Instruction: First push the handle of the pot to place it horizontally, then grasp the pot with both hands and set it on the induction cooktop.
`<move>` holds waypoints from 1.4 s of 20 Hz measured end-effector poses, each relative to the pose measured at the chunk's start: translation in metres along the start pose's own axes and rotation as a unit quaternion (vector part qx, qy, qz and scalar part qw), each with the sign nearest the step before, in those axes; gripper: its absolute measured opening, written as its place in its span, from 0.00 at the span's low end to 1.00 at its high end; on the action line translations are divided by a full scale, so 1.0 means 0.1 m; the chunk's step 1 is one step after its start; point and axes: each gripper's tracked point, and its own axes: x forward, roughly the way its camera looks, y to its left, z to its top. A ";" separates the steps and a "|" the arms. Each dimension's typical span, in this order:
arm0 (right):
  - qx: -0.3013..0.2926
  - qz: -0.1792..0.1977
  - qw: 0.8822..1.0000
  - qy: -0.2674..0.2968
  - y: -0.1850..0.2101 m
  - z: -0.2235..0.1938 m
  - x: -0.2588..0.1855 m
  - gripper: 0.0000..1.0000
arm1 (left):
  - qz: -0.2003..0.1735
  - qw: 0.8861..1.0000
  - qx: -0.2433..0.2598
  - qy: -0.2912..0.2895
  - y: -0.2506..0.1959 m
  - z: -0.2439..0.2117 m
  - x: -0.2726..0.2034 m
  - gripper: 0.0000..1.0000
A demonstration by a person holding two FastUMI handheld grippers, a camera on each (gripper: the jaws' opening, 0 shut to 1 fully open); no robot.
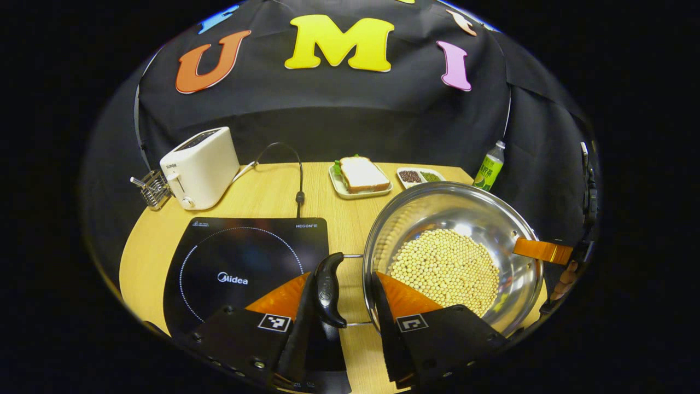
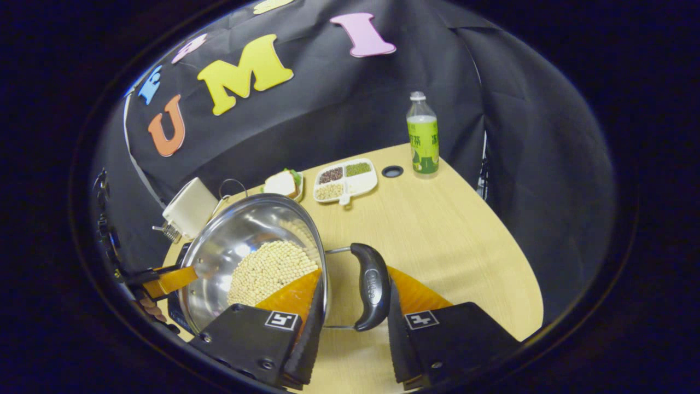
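A steel pot (image 1: 465, 216) holding soybeans (image 1: 448, 268) stands just right of the black induction cooktop (image 1: 240, 262). Its two black side handles lie level, one on each side. My left gripper (image 1: 342, 298) straddles the near handle (image 1: 328, 287), with one finger outside the grip and the other against the inside of the rim. In the right gripper view, my right gripper (image 2: 355, 306) clamps the opposite handle (image 2: 372, 284) and the pot (image 2: 246, 230) rim in the same way. I cannot tell whether the pot rests on the table.
At the back of the wooden table (image 1: 262, 191) are a white toaster (image 1: 199, 167), a wire rack (image 1: 150, 189), a sandwich plate (image 1: 361, 175), a divided tray (image 1: 418, 176) and a green bottle (image 1: 489, 169). The cooktop's cord (image 1: 298, 175) loops behind it. The table's right half (image 2: 454, 235) is bare wood.
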 end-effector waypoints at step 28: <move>-0.081 0.074 0.994 -0.010 2.80 -0.12 0.20 0.56 | 0.091 0.994 -0.055 -0.030 2.54 0.10 -0.90 0.55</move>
